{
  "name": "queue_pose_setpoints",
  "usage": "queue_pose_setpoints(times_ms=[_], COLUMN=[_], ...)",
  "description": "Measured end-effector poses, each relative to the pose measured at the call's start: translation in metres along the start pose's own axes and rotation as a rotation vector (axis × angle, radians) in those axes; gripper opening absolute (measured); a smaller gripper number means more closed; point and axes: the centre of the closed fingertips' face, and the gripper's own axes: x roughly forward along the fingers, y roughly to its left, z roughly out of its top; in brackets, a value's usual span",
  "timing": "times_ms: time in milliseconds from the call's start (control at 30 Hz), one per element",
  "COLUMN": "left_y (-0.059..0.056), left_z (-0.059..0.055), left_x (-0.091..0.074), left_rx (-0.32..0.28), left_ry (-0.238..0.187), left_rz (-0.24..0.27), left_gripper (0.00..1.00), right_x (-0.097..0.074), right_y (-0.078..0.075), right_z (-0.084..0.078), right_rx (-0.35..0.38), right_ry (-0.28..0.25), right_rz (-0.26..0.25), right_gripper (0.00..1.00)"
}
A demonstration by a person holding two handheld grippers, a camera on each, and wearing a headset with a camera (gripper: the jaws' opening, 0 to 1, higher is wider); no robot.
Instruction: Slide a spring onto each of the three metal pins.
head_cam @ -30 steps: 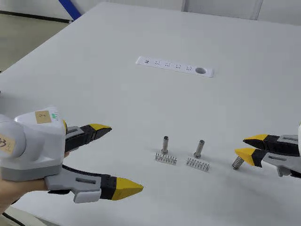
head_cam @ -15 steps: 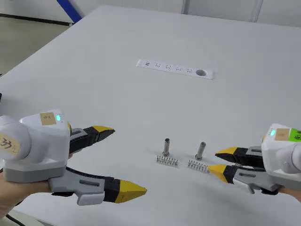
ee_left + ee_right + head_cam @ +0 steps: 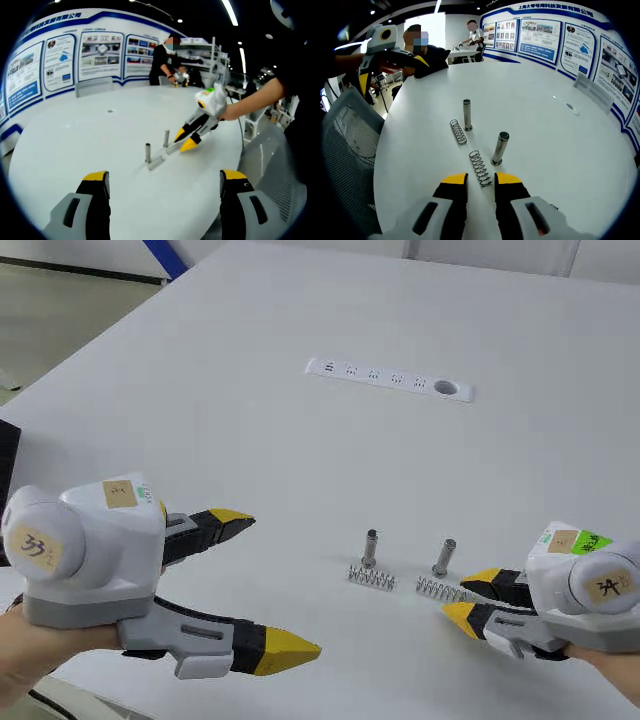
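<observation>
Right gripper view: near spring (image 3: 480,168) lies flat on the table (image 3: 545,125), just beside the upright near pin (image 3: 499,148). Far spring (image 3: 458,131) lies by the far pin (image 3: 466,114). Right gripper (image 3: 480,178) straddles the near spring's end, jaws narrowly parted, gripping nothing. Left gripper (image 3: 284,584) is well apart, gaping wide, empty.

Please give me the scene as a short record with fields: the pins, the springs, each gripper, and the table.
pins: left pin and right pin, both upright, bare
springs: left spring and right spring, each lying flat by the foot of its pin
left gripper: wide open, holds nothing, apart from the parts
right gripper: slightly open, tips at the end of the right spring
table: white, with a power strip on the far side
</observation>
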Motion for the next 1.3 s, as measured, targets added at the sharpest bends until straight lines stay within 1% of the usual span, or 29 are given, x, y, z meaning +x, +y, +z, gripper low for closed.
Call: queue_pose_setpoints(times_ms=[67,167,200,233,333,400,433,467,600,700,767,800,867,900,967,1000,1067,1133,1167,1200,1233,1300], left_y=[0.001,0.003,0.004,0.005,0.006,0.005,0.005,0.004,-0.001,-0.005,-0.007,-0.008,-0.010,-0.011,-0.012,-0.014,-0.017,-0.020,-0.023,-0.025,-0.029,-0.033], left_z=[-0.001,0.001,0.002,0.002,0.003,0.003,0.003,0.003,0.006,0.011,0.015,0.016,0.018,0.019,0.020,0.021,0.022,0.025,0.030,0.034,0.040,0.048], left_x=[-0.001,-0.002,-0.003,-0.003,-0.004,-0.003,-0.002,-0.002,0.001,0.001,0.001,0.001,0.002,0.002,0.004,0.007,0.011,0.016,0.019,0.020,0.023,0.027], left_rx=[-0.002,-0.008,-0.005,-0.006,-0.011,-0.015,-0.015,-0.013,-0.004,-0.003,0.006,0.008,0.009,0.015,0.017,0.014,0.020,0.035,0.046,0.054,0.065,0.081], left_ry=[0.002,-0.008,-0.010,-0.012,-0.016,-0.017,-0.018,-0.017,-0.014,-0.027,-0.030,-0.031,-0.034,-0.036,-0.039,-0.043,-0.045,-0.039,-0.044,-0.050,-0.061,-0.077], left_rz=[0.000,0.004,0.008,0.009,0.007,0.002,0.002,0.001,-0.009,-0.020,-0.020,-0.023,-0.031,-0.032,-0.034,-0.039,-0.051,-0.070,-0.084,-0.092,-0.104,-0.118], left_gripper=[0.93,0.92,0.92,0.92,0.92,0.92,0.91,0.91,0.91,0.91,0.90,0.90,0.90,0.89,0.88,0.87,0.85,0.81,0.80,0.78,0.77,0.75], right_x=[0.003,0.007,0.006,0.007,0.006,0.005,0.004,0.005,0.006,0.006,0.005,0.005,-0.001,-0.006,-0.013,-0.017,-0.026,-0.036,-0.043,-0.047,-0.053,-0.060], right_y=[0.000,-0.001,-0.001,0.001,0.009,0.009,0.012,0.013,0.014,0.015,0.016,0.017,0.021,0.023,0.026,0.028,0.031,0.032,0.034,0.034,0.037,0.041], right_z=[0.000,-0.005,-0.008,-0.008,-0.009,-0.011,-0.011,-0.011,-0.010,-0.009,-0.009,-0.009,-0.003,0.002,0.008,0.013,0.022,0.034,0.041,0.045,0.051,0.057], right_rx=[-0.003,-0.010,0.002,0.019,0.038,0.017,0.018,0.020,0.019,0.001,-0.024,-0.024,-0.016,-0.019,-0.031,-0.042,-0.037,-0.031,-0.052,-0.069,-0.091,-0.126], right_ry=[0.008,0.030,0.042,0.036,0.031,0.036,0.037,0.036,0.033,0.037,0.048,0.050,0.034,0.019,0.011,0.004,-0.017,-0.042,-0.049,-0.054,-0.059,-0.064], right_rz=[0.003,0.005,0.007,0.020,0.057,0.060,0.073,0.075,0.077,0.074,0.075,0.080,0.098,0.105,0.115,0.126,0.148,0.166,0.175,0.179,0.190,0.211], right_gripper=[0.22,0.22,0.22,0.21,0.19,0.17,0.15,0.13,0.12,0.11,0.11,0.11,0.11,0.11,0.11,0.11,0.11,0.11,0.11,0.11,0.11,0.11])
